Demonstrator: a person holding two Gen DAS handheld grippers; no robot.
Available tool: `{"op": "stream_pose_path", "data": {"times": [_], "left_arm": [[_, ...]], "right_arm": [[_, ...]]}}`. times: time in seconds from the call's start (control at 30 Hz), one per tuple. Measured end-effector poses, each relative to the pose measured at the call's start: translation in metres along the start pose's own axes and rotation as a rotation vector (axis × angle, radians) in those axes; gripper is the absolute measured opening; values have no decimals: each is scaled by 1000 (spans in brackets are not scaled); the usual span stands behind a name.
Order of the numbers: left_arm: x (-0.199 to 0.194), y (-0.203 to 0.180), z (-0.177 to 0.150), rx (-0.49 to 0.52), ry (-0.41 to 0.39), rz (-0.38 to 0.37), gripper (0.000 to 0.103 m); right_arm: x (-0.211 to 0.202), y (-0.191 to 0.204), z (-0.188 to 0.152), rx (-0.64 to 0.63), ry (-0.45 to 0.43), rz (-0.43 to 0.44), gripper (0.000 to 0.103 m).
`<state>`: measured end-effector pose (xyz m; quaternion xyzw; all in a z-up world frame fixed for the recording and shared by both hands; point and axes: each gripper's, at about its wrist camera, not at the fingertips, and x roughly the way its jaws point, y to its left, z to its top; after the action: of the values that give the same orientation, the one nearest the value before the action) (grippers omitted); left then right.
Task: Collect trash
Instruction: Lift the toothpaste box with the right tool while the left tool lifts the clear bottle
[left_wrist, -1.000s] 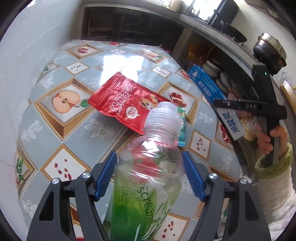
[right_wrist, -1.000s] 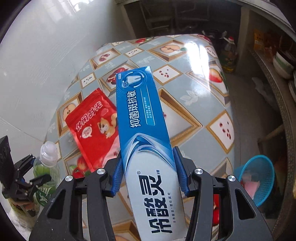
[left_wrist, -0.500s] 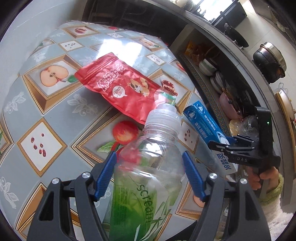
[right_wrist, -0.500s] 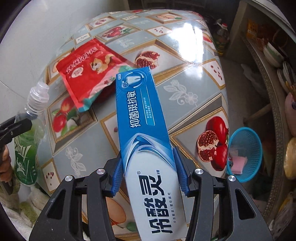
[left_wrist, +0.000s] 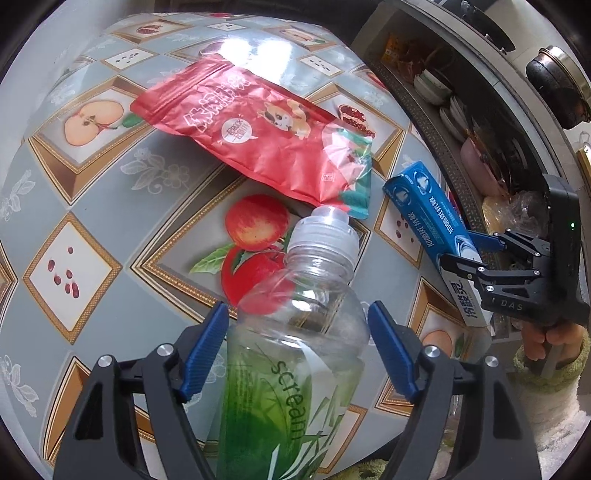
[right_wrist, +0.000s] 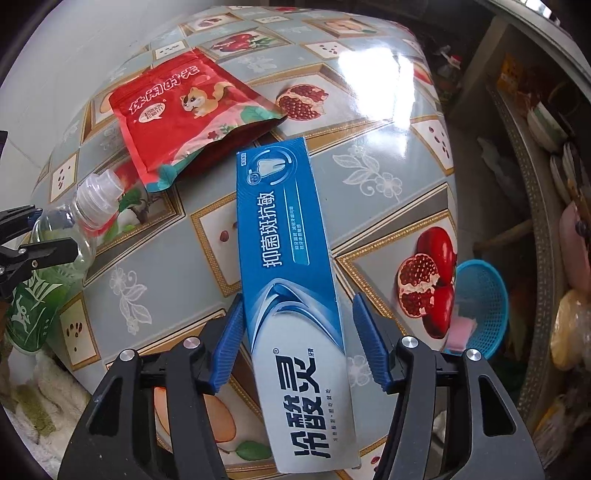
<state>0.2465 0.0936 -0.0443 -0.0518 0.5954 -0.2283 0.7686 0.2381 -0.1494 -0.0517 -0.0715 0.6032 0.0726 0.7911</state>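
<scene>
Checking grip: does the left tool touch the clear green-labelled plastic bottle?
Touching: in the left wrist view the left tool's blue pads press the clear plastic bottle's sides.

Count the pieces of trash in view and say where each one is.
3. Plastic bottle in the left tool; toothpaste box in the right tool; red snack pouch on the table. The basket may hide more.

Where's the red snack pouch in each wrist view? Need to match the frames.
Left wrist: red snack pouch lies upper centre on the table, beyond the cap of the plastic bottle held by the left hand-held gripper.
Right wrist: pouch lies upper left, beyond and left of the far end of the toothpaste box held by the right hand-held gripper.
Shared landmark: the bottle, lower left in the right wrist view.
</scene>
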Motion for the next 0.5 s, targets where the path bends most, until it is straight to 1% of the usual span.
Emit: {"op": "stream_pose_path", "data": {"times": [0.13,0.27,0.4,0.5], "left_arm": [[0,-1,3,-3,19,-7,80],[-3,1,5,-1,31,-5,82],[-10,2,9,28,32,10,85],[-10,-3,9,89,62,8,86]], "right_arm": [[-4,1,2,-5,-15,9,63],[-7,0,3,-6,-27,19,64],[-7,-1,4,-4,-32,27,64],[-5,-2,5,-4,-32,33,64]]}}
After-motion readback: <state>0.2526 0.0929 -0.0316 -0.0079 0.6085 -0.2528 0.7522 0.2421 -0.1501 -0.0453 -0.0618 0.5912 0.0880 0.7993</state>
